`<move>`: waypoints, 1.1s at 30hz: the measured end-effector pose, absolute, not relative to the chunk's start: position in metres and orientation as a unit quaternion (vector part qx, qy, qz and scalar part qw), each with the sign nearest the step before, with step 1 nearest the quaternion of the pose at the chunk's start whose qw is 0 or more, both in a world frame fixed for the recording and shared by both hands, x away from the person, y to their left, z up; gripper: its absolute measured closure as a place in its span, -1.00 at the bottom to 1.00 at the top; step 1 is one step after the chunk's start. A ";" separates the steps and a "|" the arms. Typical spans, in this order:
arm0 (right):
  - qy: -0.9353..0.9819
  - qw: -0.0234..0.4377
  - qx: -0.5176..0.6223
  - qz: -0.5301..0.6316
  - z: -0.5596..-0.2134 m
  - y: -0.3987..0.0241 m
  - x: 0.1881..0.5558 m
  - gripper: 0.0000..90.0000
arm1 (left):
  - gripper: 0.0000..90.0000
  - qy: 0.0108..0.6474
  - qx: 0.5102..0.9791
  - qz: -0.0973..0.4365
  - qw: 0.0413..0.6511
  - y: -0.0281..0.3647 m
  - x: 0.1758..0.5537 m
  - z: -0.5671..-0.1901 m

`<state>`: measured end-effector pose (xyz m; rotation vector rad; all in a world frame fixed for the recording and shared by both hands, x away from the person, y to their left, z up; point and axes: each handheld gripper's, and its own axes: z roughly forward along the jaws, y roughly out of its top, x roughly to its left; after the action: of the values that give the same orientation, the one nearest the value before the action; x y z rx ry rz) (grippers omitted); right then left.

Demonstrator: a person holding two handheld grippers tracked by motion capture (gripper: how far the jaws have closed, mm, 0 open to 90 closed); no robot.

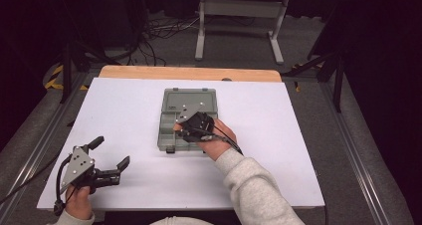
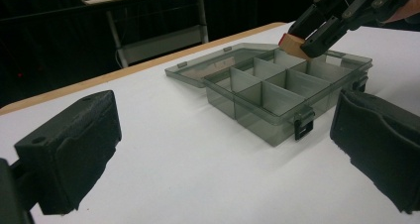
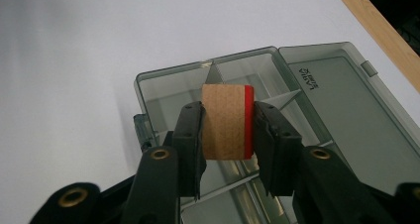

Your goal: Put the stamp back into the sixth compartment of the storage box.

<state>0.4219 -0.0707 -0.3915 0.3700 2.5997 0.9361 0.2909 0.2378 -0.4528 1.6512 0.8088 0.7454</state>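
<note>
The right gripper [image 3: 228,130] has its jaws closed on a small cardboard-brown roll [image 3: 224,121] with a red band at one end, and holds it just above the open compartments of a grey translucent organiser box [image 1: 171,116] that lies near the middle of the white counter [image 1: 119,115]. The jaws press on the roll's two flat ends, one pad on the plain end and one on the red end, so the curved side faces the camera.

Judging from its look, the roll is light and fairly stiff, like a wound core of card or tape; it should not crush under this grip, though the curved side would probably roll or slip if pinched there. Holding it by the flat ends, as now, seems the safer way, and it lets the roll go straight down between the box's thin dividers. The box itself looks like light plastic and could slide on the smooth counter if nudged.

The left gripper [image 1: 112,161] rests near the counter's near left edge, well apart from the box, its jaws wide open with nothing between them.

Counted: one roll, one organiser box with one hinged lid [image 2: 208,65] laid open flat, and two grippers. In the left gripper view about seven compartments show, all apparently empty; the exact number cannot be told.
</note>
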 end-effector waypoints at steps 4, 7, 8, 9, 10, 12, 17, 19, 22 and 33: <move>0.919 0.176 0.131 0.327 -0.394 -0.068 0.426 0.47 | -0.99 0.341 0.696 0.314 0.548 0.238 0.291 -0.453; 0.920 0.174 0.132 0.324 -0.396 -0.067 0.428 0.47 | -0.99 0.341 0.697 0.313 0.548 0.238 0.291 -0.453; 0.921 0.174 0.134 0.323 -0.396 -0.067 0.429 0.47 | -0.99 0.341 0.697 0.313 0.548 0.238 0.291 -0.453; 0.921 0.173 0.135 0.323 -0.397 -0.067 0.429 0.47 | -0.99 0.341 0.696 0.313 0.548 0.238 0.291 -0.453; 0.921 0.172 0.136 0.322 -0.397 -0.066 0.430 0.47 | -0.99 0.341 0.697 0.313 0.548 0.238 0.291 -0.453; 0.921 0.171 0.137 0.322 -0.399 -0.066 0.431 0.47 | -0.99 0.341 0.696 0.312 0.549 0.238 0.291 -0.453; 0.922 0.171 0.142 0.318 -0.401 -0.064 0.434 0.47 | -0.99 0.341 0.696 0.313 0.549 0.238 0.291 -0.453; 0.922 0.169 0.143 0.316 -0.402 -0.064 0.435 0.47 | -0.99 0.341 0.696 0.313 0.548 0.238 0.291 -0.453; 0.925 0.165 0.143 0.312 -0.404 -0.064 0.437 0.47 | -0.99 0.341 0.697 0.313 0.549 0.239 0.291 -0.453; 0.929 0.152 0.152 0.301 -0.409 -0.064 0.440 0.47 | -0.99 0.341 0.696 0.312 0.549 0.239 0.291 -0.453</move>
<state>0.4400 -0.0640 -0.4088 0.4361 2.6663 0.8642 0.2914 0.2385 -0.4528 1.6484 0.8078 0.7385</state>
